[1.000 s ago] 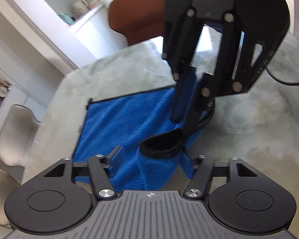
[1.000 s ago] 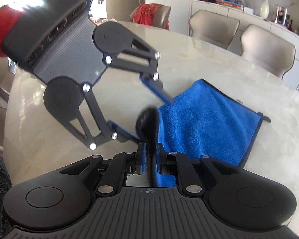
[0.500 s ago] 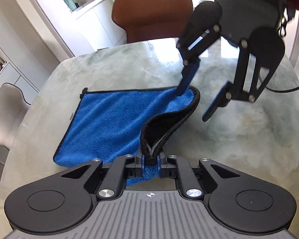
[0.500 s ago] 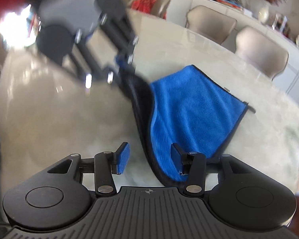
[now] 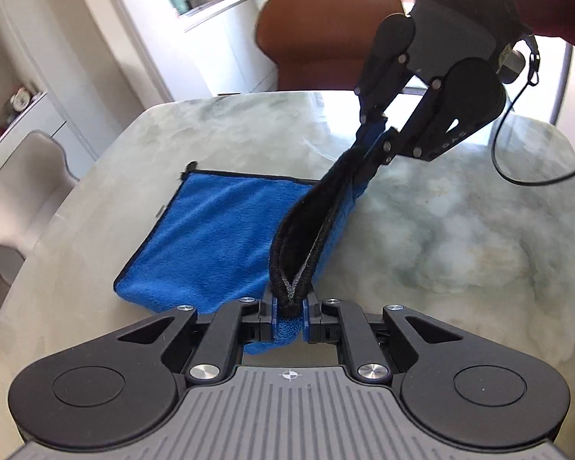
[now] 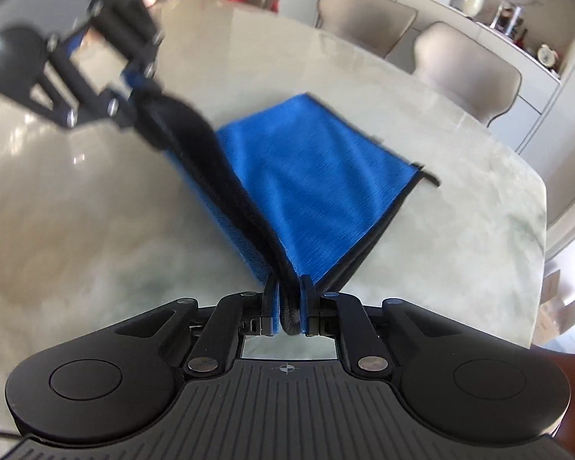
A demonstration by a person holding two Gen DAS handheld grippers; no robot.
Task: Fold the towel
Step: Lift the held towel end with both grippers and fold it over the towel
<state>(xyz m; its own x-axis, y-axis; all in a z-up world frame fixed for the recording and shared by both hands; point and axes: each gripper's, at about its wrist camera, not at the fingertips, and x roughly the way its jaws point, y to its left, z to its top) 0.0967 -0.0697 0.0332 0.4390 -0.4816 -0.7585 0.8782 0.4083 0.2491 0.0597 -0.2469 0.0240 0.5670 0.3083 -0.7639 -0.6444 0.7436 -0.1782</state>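
In the left wrist view, a pale upholstered chair (image 5: pixel 23 176) stands at the far left beside the marble desk (image 5: pixel 460 237). On the desk lies the blue towel (image 5: pixel 218 237), its flat part spread toward the left with a small black loop tag at its far corner. The towel's black-bound edge rises off the desk as a taut, doubled band. The near end of that band sits between the fingers of the left gripper (image 5: pixel 289 312), which are pressed together on the bunched cloth. The far end runs up and to the right into the right gripper (image 5: pixel 377 136), whose fingers are likewise clamped on it above the desk. Behind it stands a brown leather chair (image 5: pixel 318 34), and a black cable (image 5: pixel 517 145) loops down at the right.

In the right wrist view, the left gripper (image 6: pixel 138 92) appears blurred at upper left, pinching the far end of the lifted edge. The towel (image 6: pixel 318 191) hangs down from that edge to the desk (image 6: pixel 76 230), its blue face toward the right. The right gripper (image 6: pixel 289 306) at bottom centre is closed on the near end of the edge. Two beige chairs (image 6: pixel 467 73) stand beyond the desk at upper right.
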